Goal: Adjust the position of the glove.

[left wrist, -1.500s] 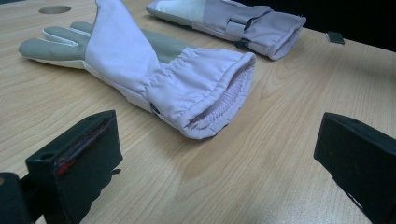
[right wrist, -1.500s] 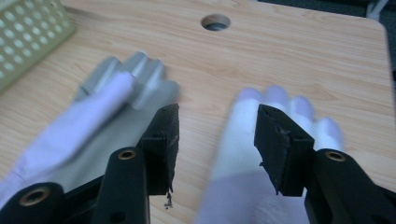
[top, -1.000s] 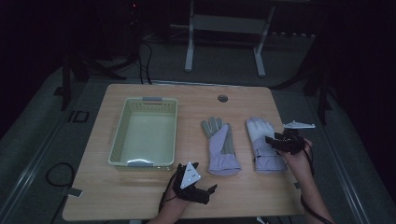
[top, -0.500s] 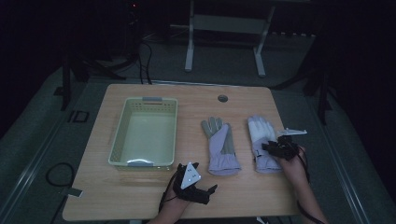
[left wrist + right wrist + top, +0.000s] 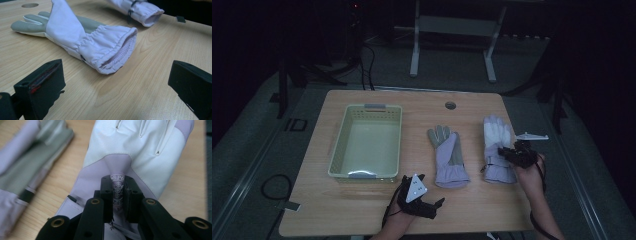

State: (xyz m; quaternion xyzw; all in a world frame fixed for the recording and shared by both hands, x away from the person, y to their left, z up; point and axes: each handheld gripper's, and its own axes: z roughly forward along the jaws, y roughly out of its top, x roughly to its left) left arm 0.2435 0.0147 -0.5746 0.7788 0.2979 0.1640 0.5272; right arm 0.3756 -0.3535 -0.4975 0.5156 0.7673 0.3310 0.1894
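Surface (image 5: 362, 210): pale wood-grain top with rounded corners; a small round hole (image 5: 450, 105) sits near its far edge, right of centre.
Basket (image 5: 338, 150): pale green plastic, rectangular, with perforated walls and a handle tab at each short end; it stands on the left half of the surface, long side running from near edge to far edge, and looks empty.
Left glove (image 5: 448, 158): lilac fabric with a grey palm patch, lying flat at mid-surface, fingers toward the far edge; the gathered elastic cuff gapes open toward the near edge.
Right glove (image 5: 497, 135): white, smooth, leather-like over the fingers and knuckles, lilac fabric toward the cuff, lying flat near the right edge, beside the left glove without touching it.
Right gripper (image 5: 117, 195): black, held over the cuff half of the right glove; its jaws are pressed together on a raised fold of lilac fabric bearing a printed white logo strip.
Left gripper (image 5: 418, 192): black with a grey three-cornered plate, close to the near edge; its jaws stand wide apart, holding nothing, aimed at the left glove's open cuff, which lies just beyond them on bare wood.
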